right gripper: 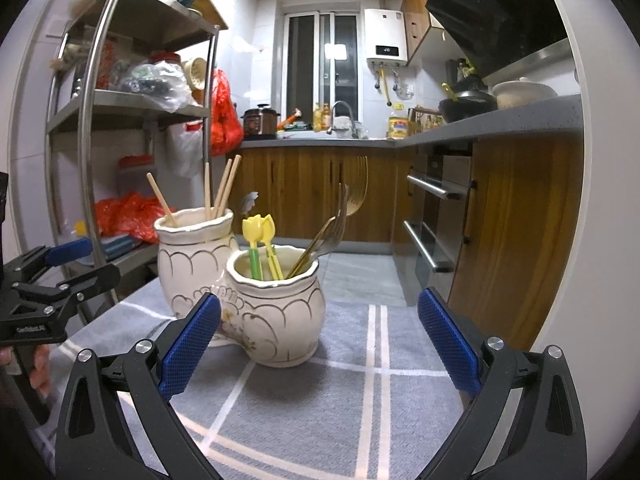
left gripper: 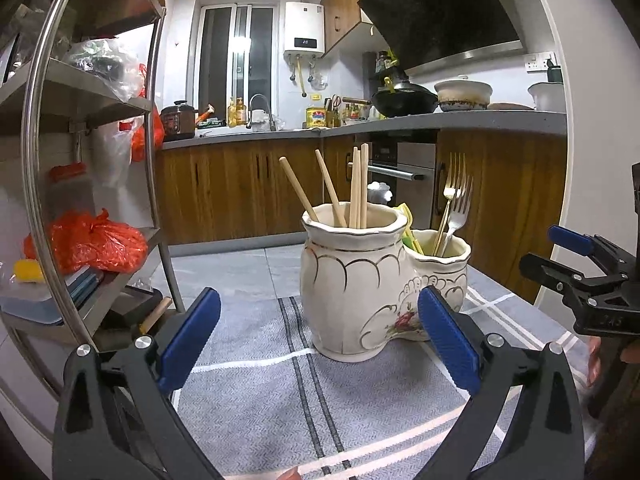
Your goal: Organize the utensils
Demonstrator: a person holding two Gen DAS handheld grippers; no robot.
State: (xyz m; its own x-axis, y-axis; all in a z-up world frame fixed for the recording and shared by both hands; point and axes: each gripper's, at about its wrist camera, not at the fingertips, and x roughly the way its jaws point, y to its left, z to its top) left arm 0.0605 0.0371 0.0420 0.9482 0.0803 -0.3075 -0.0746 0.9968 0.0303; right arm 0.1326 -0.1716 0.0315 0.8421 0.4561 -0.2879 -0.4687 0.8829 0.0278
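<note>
We hold our left claw [left gripper: 320, 340] spread as wide as it goes, with nothing between its blue pads; the ceramic holder [left gripper: 360, 284] stands just ahead of it on the grey cloth [left gripper: 248, 360] that covers the table. Our right claw [right gripper: 320, 340] is also wide apart and empty, facing the same holder from the other side.

The holder is a double pot. Its taller compartment carries the wooden chopsticks [left gripper: 358, 184], standing upright or leaning against the rim. The lower compartment holds the forks [left gripper: 456, 196] together with a pair of small yellow and green plastic picks [right gripper: 260, 240]. A patterned handle shows behind the two pots, but we cannot tell what it belongs to.

We see no loose utensil on the cloth in either view, so we judge the sorting is done or very nearly so: chopsticks in one pot, forks and picks in the other. What may remain, if anything, lies outside these views.
</note>
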